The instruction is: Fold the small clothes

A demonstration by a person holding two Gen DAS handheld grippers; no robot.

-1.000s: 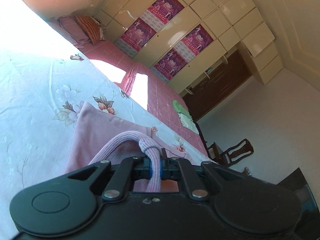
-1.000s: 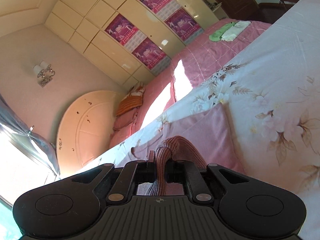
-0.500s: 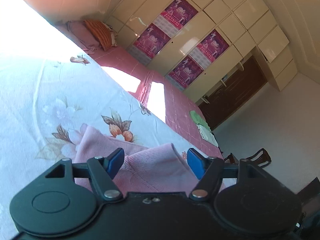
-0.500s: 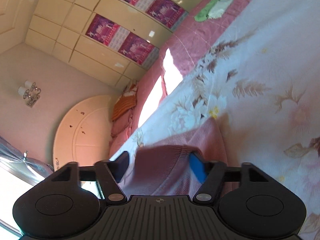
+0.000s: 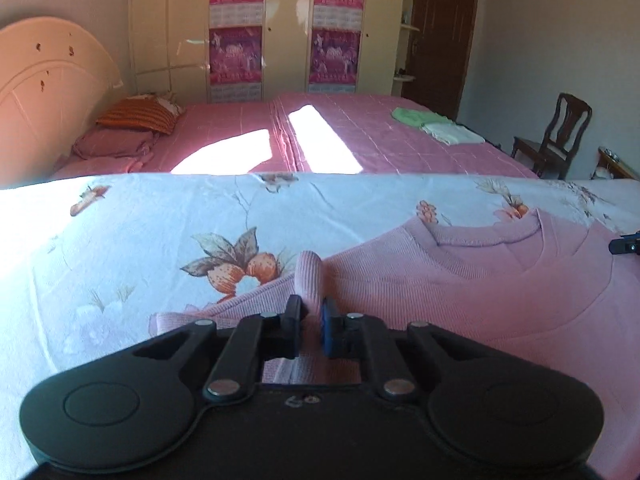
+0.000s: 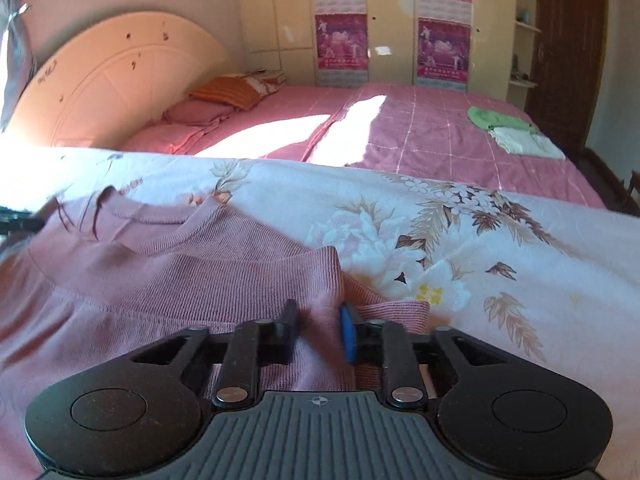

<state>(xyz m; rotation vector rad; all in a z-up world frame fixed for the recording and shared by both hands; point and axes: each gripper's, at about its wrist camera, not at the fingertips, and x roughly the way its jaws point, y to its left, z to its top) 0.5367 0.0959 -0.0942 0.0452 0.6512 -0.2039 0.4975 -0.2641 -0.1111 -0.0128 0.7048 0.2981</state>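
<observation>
A pink knit sweater (image 5: pixel 460 280) lies flat on the floral bedsheet (image 5: pixel 160 220), neckline toward the far side. My left gripper (image 5: pixel 309 312) is shut on a ribbed fold of the sweater at its left edge. In the right wrist view the same sweater (image 6: pixel 160 272) lies to the left, and my right gripper (image 6: pixel 318 320) is shut on the ribbed cuff at its right edge. The tip of the right gripper shows at the far right of the left wrist view (image 5: pixel 626 245).
A second bed with a pink quilt (image 5: pixel 360 132) stands beyond, with folded green and white clothes (image 5: pixel 436 124) and pillows (image 5: pixel 136 120) on it. A headboard (image 5: pixel 44 92) is at left, a wardrobe (image 5: pixel 280 28) behind, a chair (image 5: pixel 556 136) at right.
Both grippers held the sweater a second ago, opened and let it go, then shifted and levelled out. Now each is shut again on a fold at the sweater's side.
</observation>
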